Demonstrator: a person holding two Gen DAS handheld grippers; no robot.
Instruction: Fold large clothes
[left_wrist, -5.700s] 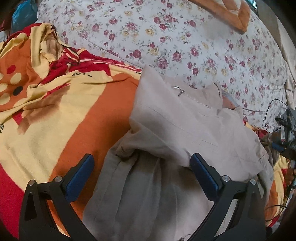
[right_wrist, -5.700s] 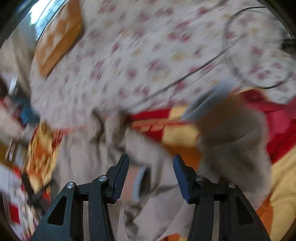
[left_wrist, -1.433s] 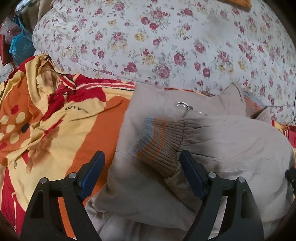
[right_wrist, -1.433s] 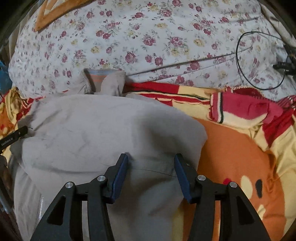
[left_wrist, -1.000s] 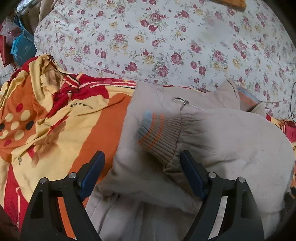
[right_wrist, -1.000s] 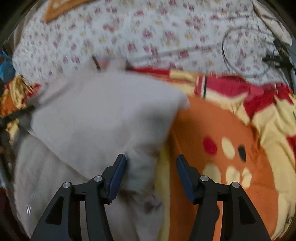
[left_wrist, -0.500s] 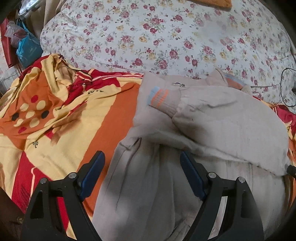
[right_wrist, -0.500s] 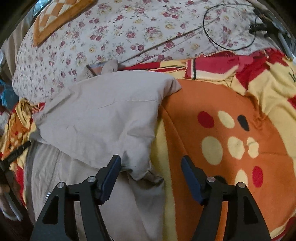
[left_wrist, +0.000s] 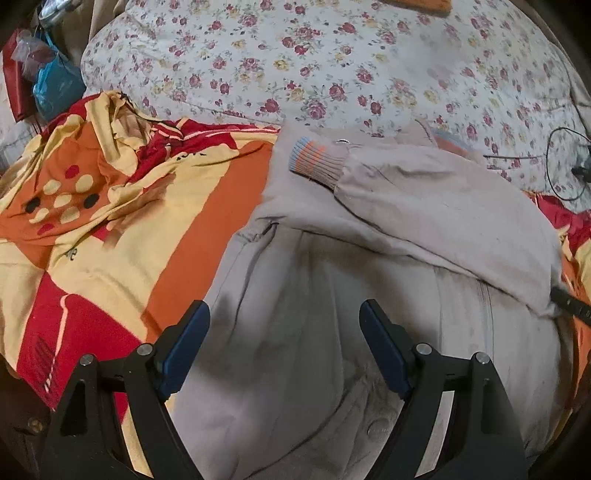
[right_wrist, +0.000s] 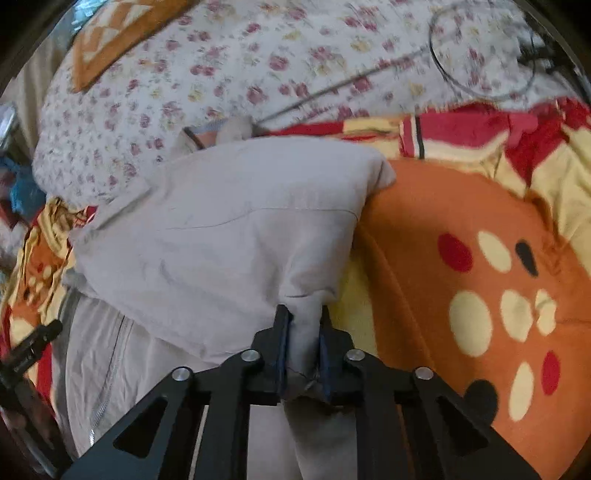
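Note:
A beige zip jacket (left_wrist: 424, 199) lies on an orange, yellow and red blanket (left_wrist: 110, 229), one sleeve folded across its chest. The sleeve's striped knit cuff (left_wrist: 314, 162) points left. My left gripper (left_wrist: 284, 325) hovers open over the jacket's lower body, with only flat cloth below its fingers. In the right wrist view, my right gripper (right_wrist: 303, 317) is closing, and its pads pinch a bunched fold at the right edge of the jacket (right_wrist: 221, 229). Its dark tip (left_wrist: 569, 301) shows at the jacket's right edge in the left wrist view.
A floral quilt (left_wrist: 332, 55) fills the far side of the bed. A black cable loop (right_wrist: 480, 55) lies on it at the right. A blue bag (left_wrist: 55, 85) sits off the far left corner. The blanket (right_wrist: 461, 240) spreads right of the jacket.
The right jaws, open around the jacket's right edge before, have closed on a fold of it. The left gripper has drawn back toward the jacket's hem, still open.

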